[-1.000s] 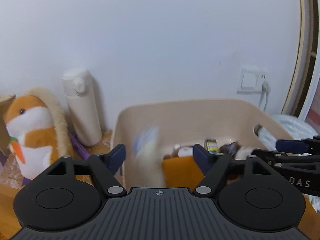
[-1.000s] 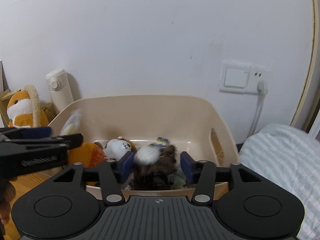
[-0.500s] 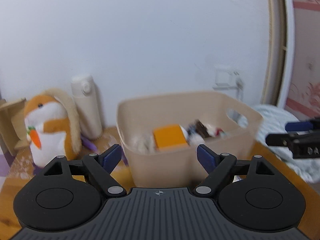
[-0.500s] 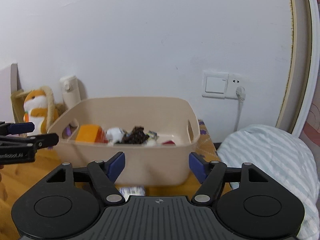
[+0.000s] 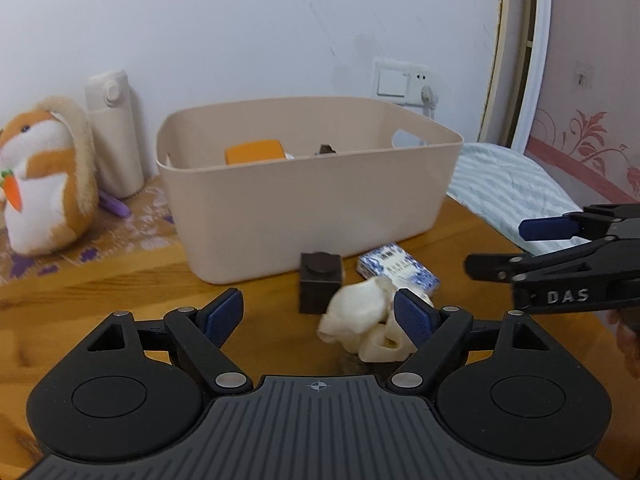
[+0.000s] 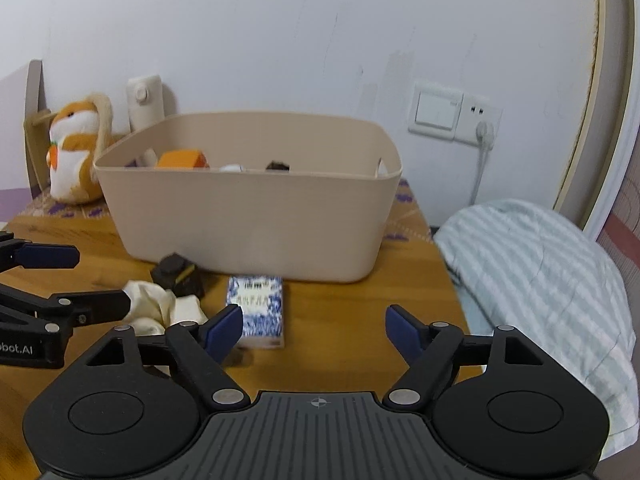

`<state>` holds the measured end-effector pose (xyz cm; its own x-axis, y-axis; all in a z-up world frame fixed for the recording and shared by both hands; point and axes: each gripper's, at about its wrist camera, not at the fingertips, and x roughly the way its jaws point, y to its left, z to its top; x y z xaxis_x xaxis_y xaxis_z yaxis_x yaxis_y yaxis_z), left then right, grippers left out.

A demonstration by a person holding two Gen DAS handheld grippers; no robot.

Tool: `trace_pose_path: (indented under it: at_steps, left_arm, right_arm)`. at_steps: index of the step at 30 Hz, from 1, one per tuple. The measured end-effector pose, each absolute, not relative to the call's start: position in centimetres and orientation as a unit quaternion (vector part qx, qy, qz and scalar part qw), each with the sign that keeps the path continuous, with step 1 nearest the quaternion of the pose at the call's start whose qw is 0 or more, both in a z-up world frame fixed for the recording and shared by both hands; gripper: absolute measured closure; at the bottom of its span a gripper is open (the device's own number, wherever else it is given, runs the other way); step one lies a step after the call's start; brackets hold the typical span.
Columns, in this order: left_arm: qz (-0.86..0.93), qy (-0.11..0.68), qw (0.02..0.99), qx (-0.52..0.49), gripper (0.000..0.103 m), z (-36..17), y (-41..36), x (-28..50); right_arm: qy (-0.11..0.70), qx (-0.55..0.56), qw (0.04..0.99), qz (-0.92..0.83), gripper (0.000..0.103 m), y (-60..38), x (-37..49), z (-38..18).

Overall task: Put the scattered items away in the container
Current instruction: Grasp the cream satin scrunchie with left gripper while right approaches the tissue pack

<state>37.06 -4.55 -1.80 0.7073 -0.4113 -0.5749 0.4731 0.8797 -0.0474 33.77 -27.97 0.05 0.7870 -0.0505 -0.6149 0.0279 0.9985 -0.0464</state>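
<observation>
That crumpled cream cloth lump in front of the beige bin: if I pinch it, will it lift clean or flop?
The crumpled cream cloth lump shows soft folds, so it probably sags and trails when lifted. It looks light, likely sliding on the wooden tabletop if pushed. It sits close against the dark brown block, so a drag may nudge that too.

One beige plastic bin (image 6: 248, 220), one cream crumpled cloth (image 5: 366, 320), one dark brown block (image 5: 320, 280), one blue-and-white patterned pack (image 6: 258, 310), one plush hamster (image 5: 44, 172), one cream flask (image 5: 114, 132), one wall socket (image 6: 480, 120), two grippers (image 5: 318, 316) (image 6: 314, 330)
</observation>
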Motion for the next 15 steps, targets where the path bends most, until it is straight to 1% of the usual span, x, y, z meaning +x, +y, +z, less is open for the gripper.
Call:
trace_pose_path:
  at_steps: [15]
  left_arm:
    - [-0.238, 0.333, 0.912, 0.024, 0.019, -4.3, -5.1, 39.2]
  right_arm:
    - [0.345, -0.018, 0.938, -0.019, 0.017, -28.0, 35.0, -1.8]
